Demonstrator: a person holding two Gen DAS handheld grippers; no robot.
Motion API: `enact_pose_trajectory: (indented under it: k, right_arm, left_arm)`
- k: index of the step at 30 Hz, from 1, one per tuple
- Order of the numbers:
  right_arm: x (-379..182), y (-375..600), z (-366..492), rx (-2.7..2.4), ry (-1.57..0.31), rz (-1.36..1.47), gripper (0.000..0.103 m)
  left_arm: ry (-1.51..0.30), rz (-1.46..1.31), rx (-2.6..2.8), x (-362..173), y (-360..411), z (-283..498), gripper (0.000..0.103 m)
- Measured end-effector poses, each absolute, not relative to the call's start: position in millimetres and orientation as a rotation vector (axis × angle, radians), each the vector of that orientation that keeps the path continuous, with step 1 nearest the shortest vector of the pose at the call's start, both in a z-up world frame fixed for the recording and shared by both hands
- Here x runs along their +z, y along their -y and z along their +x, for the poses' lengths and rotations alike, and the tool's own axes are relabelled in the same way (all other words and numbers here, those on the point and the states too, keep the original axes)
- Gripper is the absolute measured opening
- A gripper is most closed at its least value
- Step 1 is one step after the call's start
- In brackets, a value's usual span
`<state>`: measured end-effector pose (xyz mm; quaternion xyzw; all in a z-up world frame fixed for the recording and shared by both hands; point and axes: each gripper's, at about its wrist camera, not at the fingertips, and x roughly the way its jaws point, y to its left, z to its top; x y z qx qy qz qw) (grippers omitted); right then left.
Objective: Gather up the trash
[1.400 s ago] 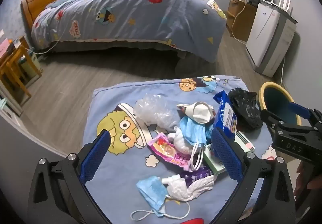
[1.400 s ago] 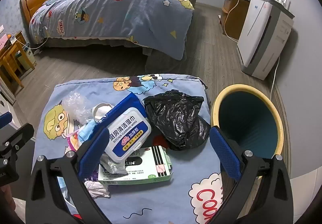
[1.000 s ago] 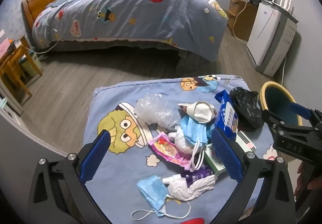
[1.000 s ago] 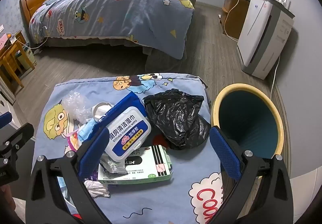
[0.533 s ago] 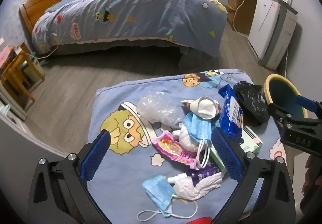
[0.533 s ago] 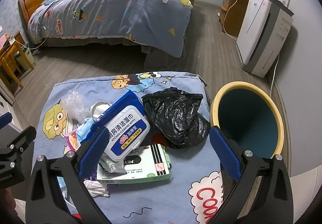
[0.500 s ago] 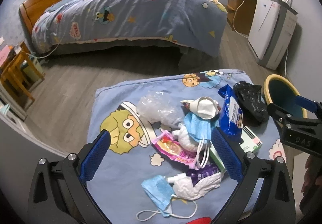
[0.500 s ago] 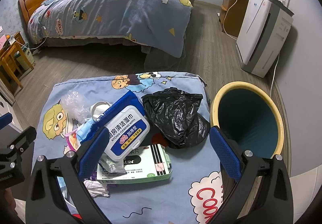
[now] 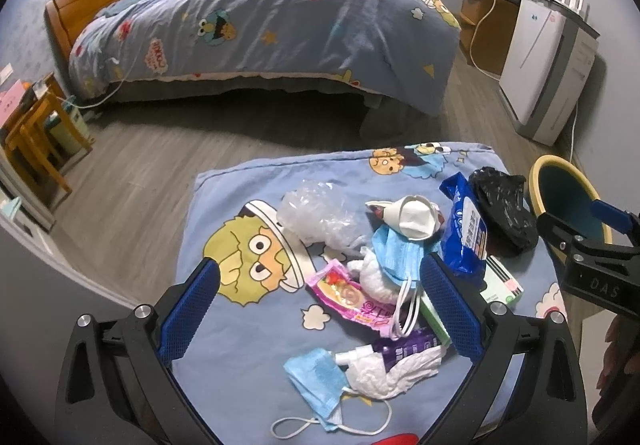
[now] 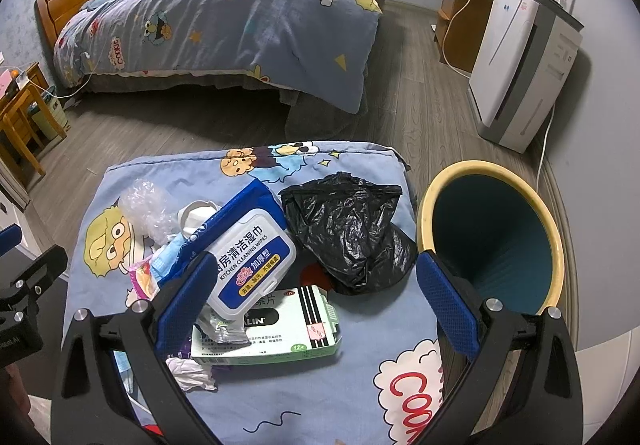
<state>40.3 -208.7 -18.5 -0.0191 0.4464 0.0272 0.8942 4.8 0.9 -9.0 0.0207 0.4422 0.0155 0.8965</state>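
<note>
Left gripper point(image 9: 320, 305): lower centre of its frame, jaws spread wide, empty, hovering over the cartoon-print cloth point(image 9: 240, 325). Since a second ago its view has lifted slightly and widened; no item has shifted, so collection is judged not yet begun. Trash, left to right in the left wrist view: clear plastic wrap point(image 9: 316, 213); pink wrapper point(image 9: 348, 299); blue face mask point(image 9: 316, 377), lower centre, beside crumpled white tissue point(image 9: 392, 373); white cup mask point(image 9: 416, 217); blue wipes pack point(image 9: 464, 233); black plastic bag point(image 9: 504, 209). Bin point(image 10: 492, 237): right of the cloth, yellow rim, interior seemingly empty, bottom unseen. Right gripper point(image 10: 316, 297): equally wide apart, holding nothing, above the wipes pack and green box point(image 10: 280, 333). Obscured: purple item under the tissue, unidentifiable; box partly covered by the wipes pack; red object cut off at the lower edge.
</note>
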Motion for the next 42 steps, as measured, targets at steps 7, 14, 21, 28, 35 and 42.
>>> enact_pose_trajectory:
  k: [7,14,21,28,35,42]
  right_arm:
    - [-19.0,209.1,40.4,0.057,-0.926,-0.038,0.098]
    - [-18.3,208.8,40.4,0.056,-0.924,-0.038,0.098]
    - [-18.5,208.8,40.4,0.055,-0.925,-0.038,0.098]
    - [-18.3,208.9,40.3,0.055,-0.925,-0.038,0.098]
    - [-18.4,209.8,40.6,0.054,-0.926,-0.036,0.098]
    - [-18.6,210.0,40.5,0.054,-0.927,-0.036,0.098]
  left_arm:
    - [-0.918,0.043,0.036,-7.9,-2.4,4.7,0.099]
    - [-0.919,0.041,0.038,-7.0,-3.4,4.9,0.099]
    - [-0.916,0.044,0.04,-5.8,-1.8,5.1,0.099]
    - [-0.9,0.068,0.063,-5.5,0.0,3.2,0.099]
    - [-0.946,0.113,0.066,-16.0,0.5,8.8,0.099]
    - [-0.933,0.098,0.052,-19.5,-5.8,8.1,0.099]
